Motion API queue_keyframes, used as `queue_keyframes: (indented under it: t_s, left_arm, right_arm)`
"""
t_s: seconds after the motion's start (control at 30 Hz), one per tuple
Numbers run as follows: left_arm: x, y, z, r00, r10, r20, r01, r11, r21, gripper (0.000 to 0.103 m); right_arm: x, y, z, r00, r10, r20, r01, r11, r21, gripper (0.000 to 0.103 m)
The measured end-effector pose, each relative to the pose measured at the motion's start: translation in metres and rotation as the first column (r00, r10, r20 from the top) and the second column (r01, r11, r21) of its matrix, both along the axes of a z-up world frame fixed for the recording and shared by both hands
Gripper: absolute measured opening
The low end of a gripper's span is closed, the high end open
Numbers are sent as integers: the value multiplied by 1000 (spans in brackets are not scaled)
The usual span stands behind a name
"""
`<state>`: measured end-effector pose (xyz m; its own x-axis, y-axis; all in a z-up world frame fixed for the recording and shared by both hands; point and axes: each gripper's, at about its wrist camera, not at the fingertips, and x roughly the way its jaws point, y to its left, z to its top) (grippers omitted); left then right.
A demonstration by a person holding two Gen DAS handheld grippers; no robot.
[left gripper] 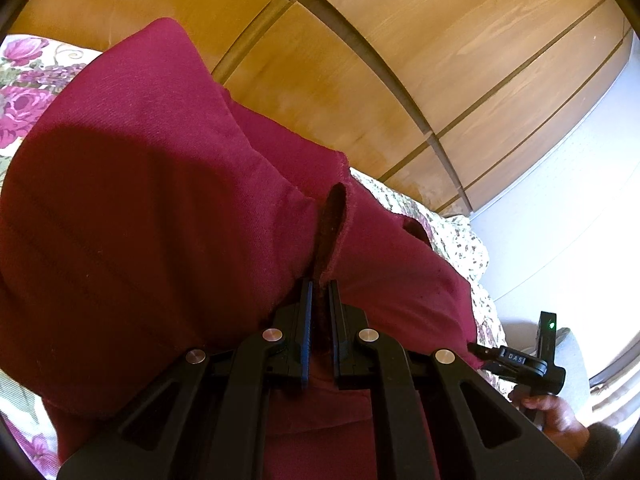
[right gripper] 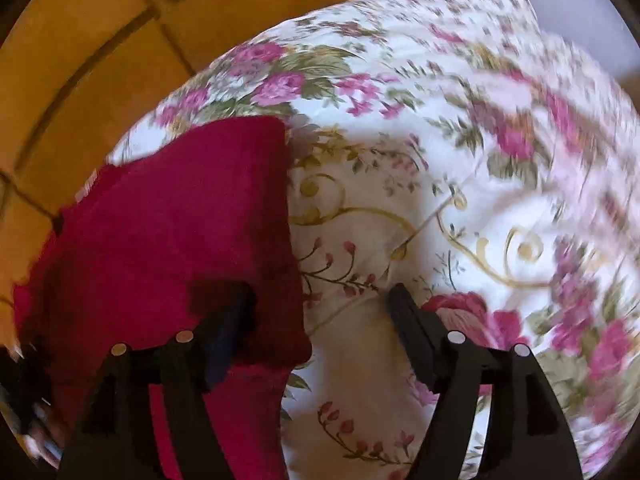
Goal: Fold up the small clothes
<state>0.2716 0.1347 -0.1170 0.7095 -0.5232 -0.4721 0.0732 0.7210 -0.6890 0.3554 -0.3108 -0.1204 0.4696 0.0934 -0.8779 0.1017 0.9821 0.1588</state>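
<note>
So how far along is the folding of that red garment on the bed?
Partly done: the red garment already lies doubled, with a straight edge on the floral bedspread. In hand: the left gripper pinches a fold of it. The right gripper is open and empty. Final folds and flattening remain.

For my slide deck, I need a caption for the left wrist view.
Left gripper pinches a fold of the maroon garment above the floral bedspread.
</note>
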Motion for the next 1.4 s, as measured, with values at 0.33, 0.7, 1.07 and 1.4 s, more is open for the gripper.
queue_keyframes:
  t_s: [0.33, 0.7, 1.07, 1.4]
  left_arm:
    - [2, 0, -1, 1000, -2, 1, 2, 1000, -15, 6]
    - [-17, -13, 12, 999, 26, -29, -23, 993, 115, 6]
    - [-109, -17, 22, 997, -53, -52, 62, 984, 168, 58]
    - [-172, 6, 24, 989, -73, -125, 90, 987, 131, 58]
  right_arm:
    - [-50, -54, 2, 985, -170, -31, 172, 937, 303, 89]
    - [-97, -44, 24, 996, -46, -74, 72, 916, 396, 78]
    - [-145, -40, 17, 982, 18, -187, 61, 910, 411, 59]
    - [-195, -38, 0, 953, 16, -302, 127, 886, 446, 59]
